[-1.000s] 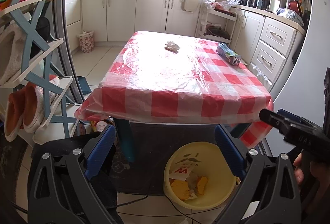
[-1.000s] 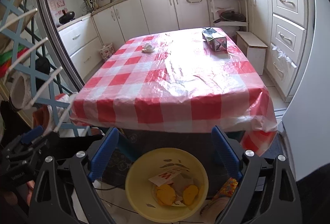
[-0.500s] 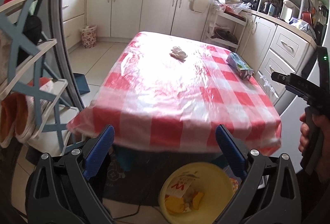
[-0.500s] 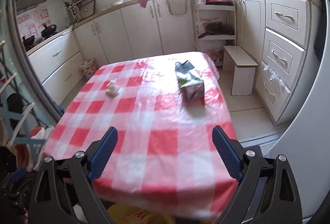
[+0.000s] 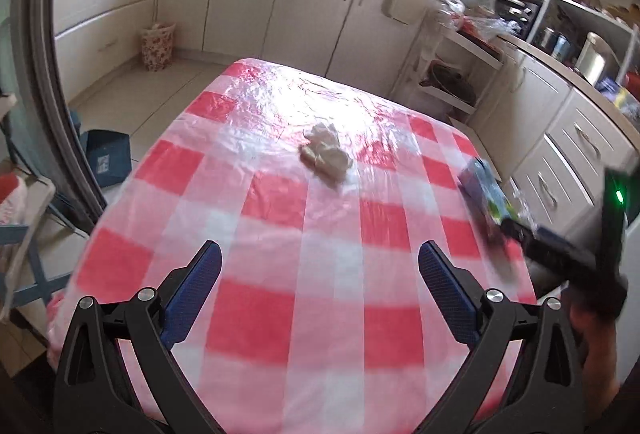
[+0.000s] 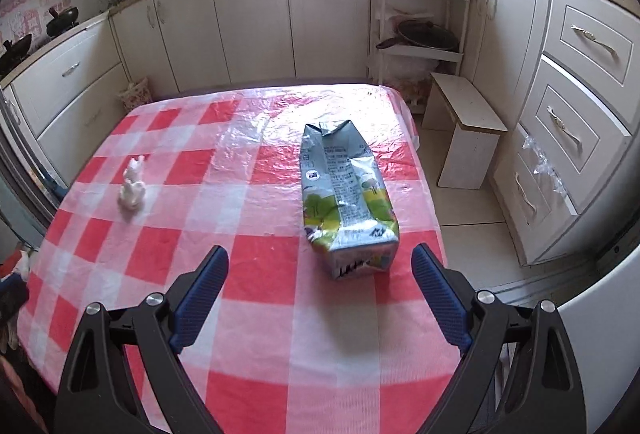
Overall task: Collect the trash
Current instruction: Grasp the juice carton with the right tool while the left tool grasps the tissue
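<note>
A crumpled white tissue (image 5: 326,155) lies mid-table on the red-and-white checked cloth (image 5: 280,306); it also shows in the right wrist view (image 6: 132,190). A flattened drink carton (image 6: 346,200) lies on its side near the table's right edge, also seen blurred in the left wrist view (image 5: 486,194). My left gripper (image 5: 320,266) is open and empty above the near part of the table, facing the tissue. My right gripper (image 6: 320,270) is open and empty, just short of the carton's near end. The right gripper's body shows in the left wrist view (image 5: 560,254).
Kitchen cabinets run along the back and right walls (image 6: 256,22). A small wooden step stool (image 6: 464,132) and an open shelf with a pan (image 6: 424,34) stand beyond the table's right corner. A shoe rack (image 5: 16,202) stands at left.
Both grippers have risen from near the floor and moved forward over the table. The yellow bin with trash has dropped out of view. Both grippers stay open.
</note>
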